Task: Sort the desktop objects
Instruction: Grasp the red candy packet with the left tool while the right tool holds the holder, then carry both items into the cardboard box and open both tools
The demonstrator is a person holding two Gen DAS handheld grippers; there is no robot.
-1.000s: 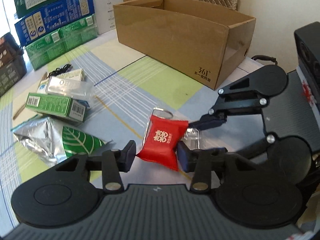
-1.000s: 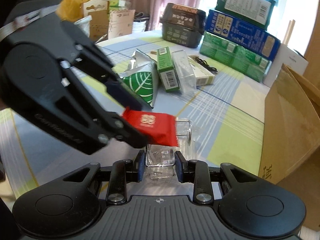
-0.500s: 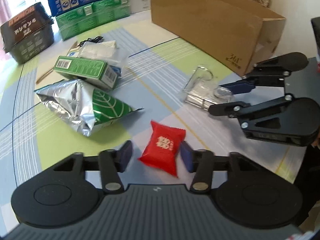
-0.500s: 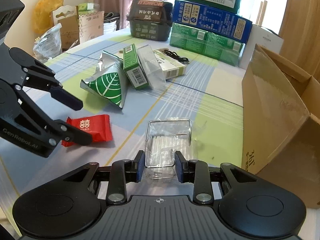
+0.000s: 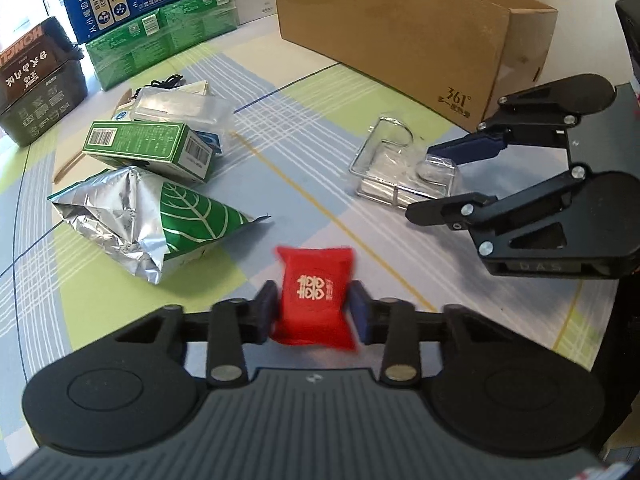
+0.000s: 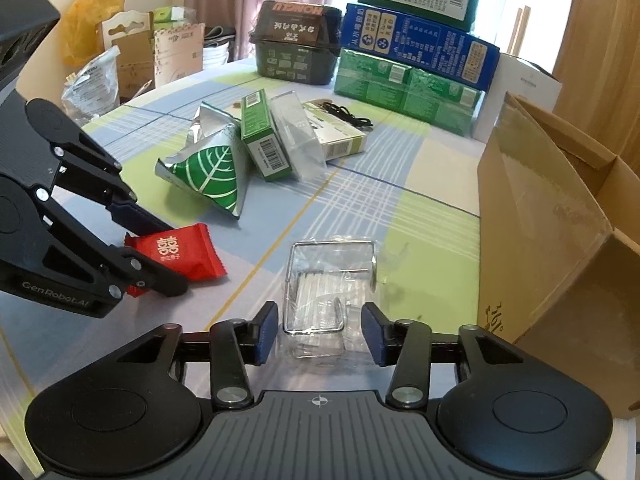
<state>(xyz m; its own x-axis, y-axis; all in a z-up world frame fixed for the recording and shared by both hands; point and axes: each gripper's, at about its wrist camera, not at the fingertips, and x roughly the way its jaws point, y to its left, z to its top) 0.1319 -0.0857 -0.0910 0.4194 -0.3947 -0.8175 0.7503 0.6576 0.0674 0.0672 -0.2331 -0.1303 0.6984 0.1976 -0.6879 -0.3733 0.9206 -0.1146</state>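
A red candy packet (image 5: 314, 294) with gold characters lies on the checked tablecloth between the fingers of my left gripper (image 5: 314, 312), whose pads touch its two sides. It also shows in the right wrist view (image 6: 176, 254). My right gripper (image 6: 320, 332) is open around a clear plastic packet with a wire frame (image 6: 328, 280), its pads apart from it. The packet also shows in the left wrist view (image 5: 404, 168), with the right gripper (image 5: 436, 178) around its near end.
An open cardboard box (image 6: 560, 216) stands at the right, also in the left wrist view (image 5: 404, 28). A silver-green leaf bag (image 5: 152, 210), a green carton (image 5: 148, 148), flat packets and stacked boxes (image 6: 412, 48) fill the far side of the table.
My left gripper carried the red packet down to the table and now closes on its sides. My right gripper set the clear packet down and opened its fingers.
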